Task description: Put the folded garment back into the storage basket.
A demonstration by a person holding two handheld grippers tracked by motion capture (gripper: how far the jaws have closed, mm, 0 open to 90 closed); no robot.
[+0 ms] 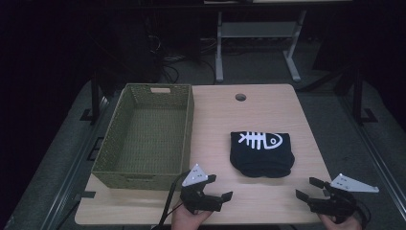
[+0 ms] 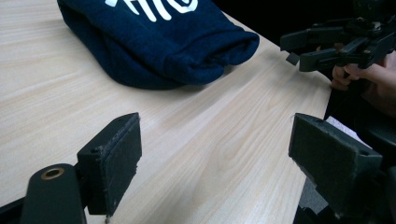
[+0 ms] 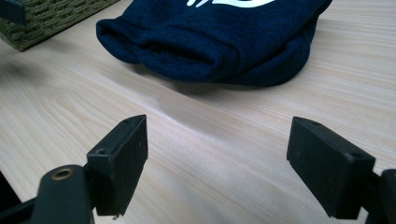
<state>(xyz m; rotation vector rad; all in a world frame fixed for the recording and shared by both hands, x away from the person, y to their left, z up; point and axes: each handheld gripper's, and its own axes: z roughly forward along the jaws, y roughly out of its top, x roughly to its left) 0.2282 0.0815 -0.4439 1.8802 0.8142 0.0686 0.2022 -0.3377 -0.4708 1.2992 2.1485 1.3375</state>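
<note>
Folded navy garment [image 1: 261, 152], white fishbone print.

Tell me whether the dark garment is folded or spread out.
Folded: the dark garment lies as a compact rectangle, with rolled, doubled layers along its near edge in both gripper views.

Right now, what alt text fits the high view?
A folded dark garment with a white fish-skeleton print lies on a wooden table, beside an empty woven basket. Near the front edge, the left tongs and right tongs are open, holding nothing.
</note>
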